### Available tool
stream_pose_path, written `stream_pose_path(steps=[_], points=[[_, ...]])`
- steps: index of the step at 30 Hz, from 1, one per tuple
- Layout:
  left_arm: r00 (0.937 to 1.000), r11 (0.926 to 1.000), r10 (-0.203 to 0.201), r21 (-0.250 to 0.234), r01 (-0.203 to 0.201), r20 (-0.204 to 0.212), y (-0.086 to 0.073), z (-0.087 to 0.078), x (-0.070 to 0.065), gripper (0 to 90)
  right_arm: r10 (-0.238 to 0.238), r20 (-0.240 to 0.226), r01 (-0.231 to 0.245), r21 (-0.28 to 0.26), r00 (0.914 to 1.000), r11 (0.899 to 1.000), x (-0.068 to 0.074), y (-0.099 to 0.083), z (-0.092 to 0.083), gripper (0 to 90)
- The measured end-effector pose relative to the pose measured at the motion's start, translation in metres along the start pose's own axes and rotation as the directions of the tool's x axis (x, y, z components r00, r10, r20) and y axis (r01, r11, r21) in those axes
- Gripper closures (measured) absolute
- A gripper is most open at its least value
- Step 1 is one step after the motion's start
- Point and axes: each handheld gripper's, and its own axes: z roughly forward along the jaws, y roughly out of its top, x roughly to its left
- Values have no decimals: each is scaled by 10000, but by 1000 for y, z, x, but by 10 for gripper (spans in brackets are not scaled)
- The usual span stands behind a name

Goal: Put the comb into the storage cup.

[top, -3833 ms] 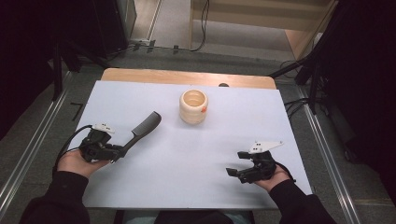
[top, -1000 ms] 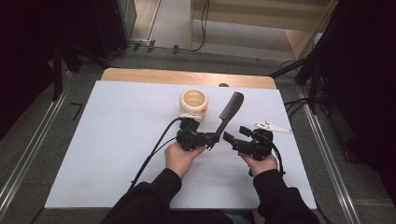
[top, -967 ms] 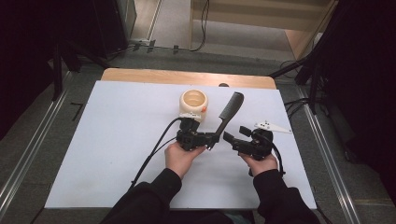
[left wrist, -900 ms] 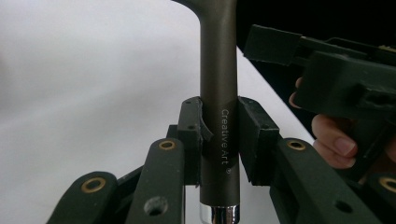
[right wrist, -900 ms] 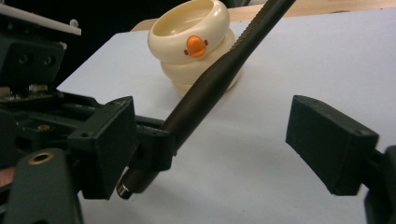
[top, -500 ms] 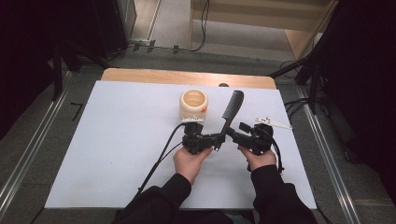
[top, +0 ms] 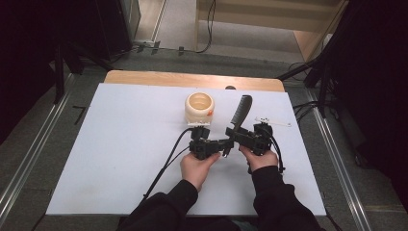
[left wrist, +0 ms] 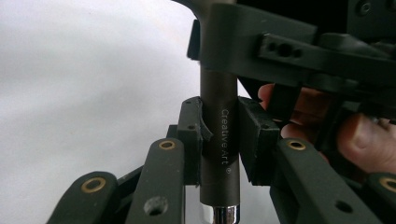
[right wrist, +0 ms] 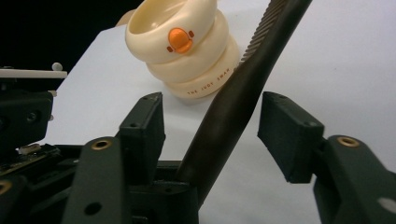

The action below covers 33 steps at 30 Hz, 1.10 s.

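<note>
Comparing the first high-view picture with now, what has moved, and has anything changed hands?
The left gripper, shut on the brush handle, has carried it from the table's left side to the middle, beside the cream holder. The right gripper has come in from the right, and its open jaws now straddle the handle without clamping it. No handover yet. The holder stayed put.

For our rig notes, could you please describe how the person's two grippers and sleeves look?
Both the left gripper and the right gripper are matte black, with blocky jaw pads on linkage arms with brass-coloured pivot pins. A black cable trails from the left one. The person's sleeves are black.
</note>
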Motion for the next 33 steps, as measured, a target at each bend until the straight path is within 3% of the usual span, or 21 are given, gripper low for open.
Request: stream_pose_path(steps=[3, 5, 10, 15, 21, 27, 33], points=[[9999, 10000, 81, 15, -81, -84, 0, 0, -1, 729, 227, 20, -227, 131, 9997, 9997, 0, 1, 3, 467], [9997, 9998, 186, 38, -186, -136, -1, 0, -2, 729, 852, 75, -855, 514, 9963, 9950, -1, 3, 5, 563], [9987, 9990, 442, 114, -439, -236, -2, 1, -2, 728, 1219, -24, -1213, 786, 9925, 9895, -4, 5, 6, 633], [9977, 9977, 672, -81, -672, -88, -2, 0, -3, 726, 1065, 27, -1065, 526, 9943, 9929, 2, 6, 3, 657], [9974, 9974, 717, -62, -717, 7, -1, -1, -3, 715, 1247, -148, -1239, 482, 9921, 9911, 2, 7, 1, 678], [9982, 9983, 577, 81, -579, 178, 4, -7, 1, 547, 1186, -67, -1182, 437, 9929, 9920, 0, 8, -2, 697], [9971, 9949, 755, 660, -758, 76, 10, -22, 6, 474, 942, 111, -945, 390, 9955, 9948, 0, 9, -3, 697]])
